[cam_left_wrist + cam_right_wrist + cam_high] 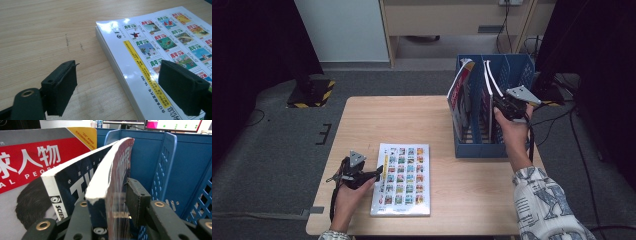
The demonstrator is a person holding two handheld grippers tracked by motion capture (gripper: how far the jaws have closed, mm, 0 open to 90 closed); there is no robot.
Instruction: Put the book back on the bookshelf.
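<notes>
A: Where was the magazine?
B: Between the right tool's loosened jaws, inside the blue rack. Thin, floppy, glossy; best gripped near the spine.
A: The left tool?
B: Spread, astride a flat booklet's edge on the bench.

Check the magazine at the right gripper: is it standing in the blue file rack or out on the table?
In the rack: the magazine stands on edge inside the blue file rack, between the right gripper jaws.

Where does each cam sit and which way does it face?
High view: above the person's side, facing forward and down on the table; both forearms and claws show.
Left gripper view: on the left claw, facing the flat magazine, also seen from above.
Right gripper view: on the right claw, facing the blue rack; jaws straddle an upright magazine.
</notes>
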